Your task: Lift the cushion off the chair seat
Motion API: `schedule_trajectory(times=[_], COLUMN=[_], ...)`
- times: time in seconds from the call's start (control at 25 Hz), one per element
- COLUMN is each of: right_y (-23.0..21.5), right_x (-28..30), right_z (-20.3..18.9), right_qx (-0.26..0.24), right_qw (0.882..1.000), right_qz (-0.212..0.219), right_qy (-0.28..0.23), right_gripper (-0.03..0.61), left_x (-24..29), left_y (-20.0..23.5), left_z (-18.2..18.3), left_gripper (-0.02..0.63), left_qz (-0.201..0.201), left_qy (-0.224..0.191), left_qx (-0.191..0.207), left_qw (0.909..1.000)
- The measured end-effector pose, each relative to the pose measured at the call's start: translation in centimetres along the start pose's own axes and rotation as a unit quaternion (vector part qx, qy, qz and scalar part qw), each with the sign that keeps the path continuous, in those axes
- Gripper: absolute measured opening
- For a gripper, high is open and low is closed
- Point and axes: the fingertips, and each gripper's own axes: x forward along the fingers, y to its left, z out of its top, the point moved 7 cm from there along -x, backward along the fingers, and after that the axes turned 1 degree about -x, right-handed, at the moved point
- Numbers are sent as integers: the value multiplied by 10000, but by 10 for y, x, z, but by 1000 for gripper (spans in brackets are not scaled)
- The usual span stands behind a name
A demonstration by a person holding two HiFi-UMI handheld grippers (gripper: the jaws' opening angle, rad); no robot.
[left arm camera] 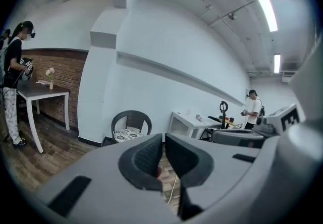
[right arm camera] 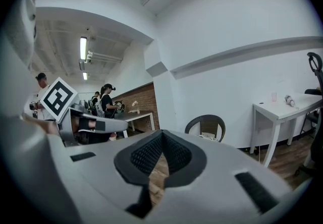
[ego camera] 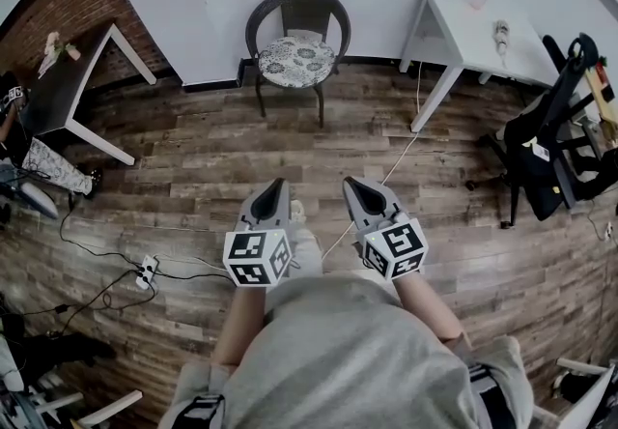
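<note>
The left gripper [ego camera: 279,185] and right gripper [ego camera: 351,184] had their fingers together, empty, well apart from the cushion [ego camera: 294,61] on the chair [ego camera: 297,4]; the floor cable [ego camera: 401,161] might trip the approach.

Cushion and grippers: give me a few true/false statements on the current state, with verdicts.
1. The cushion lies on the seat of the chair. True.
2. The left gripper holds the cushion. False: its jaws are shut on nothing, well short of the chair.
3. The right gripper has its jaws together and is empty. True.
4. In the head view, the white table stands left of the chair. False: it stands to the chair's right.
5. The chair is tipped over. False: it stands upright against the wall.
</note>
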Motion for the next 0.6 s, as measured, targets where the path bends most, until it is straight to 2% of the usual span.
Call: schedule_trajectory(times=[0.24,0.6], right_y=[-18,-54], right_x=[38,136], right_z=[-1,23], right_qx=[23,36], right_qw=[10000,9999], right_qz=[-38,-134], right_qy=[73,46], right_gripper=[2,2], left_x=[36,117], left_y=[28,87], left_z=[10,45], left_gripper=[15,84], left_qz=[-76,-360], left_qy=[-31,-1], left_qx=[-84,-55], left_qw=[9999,9993])
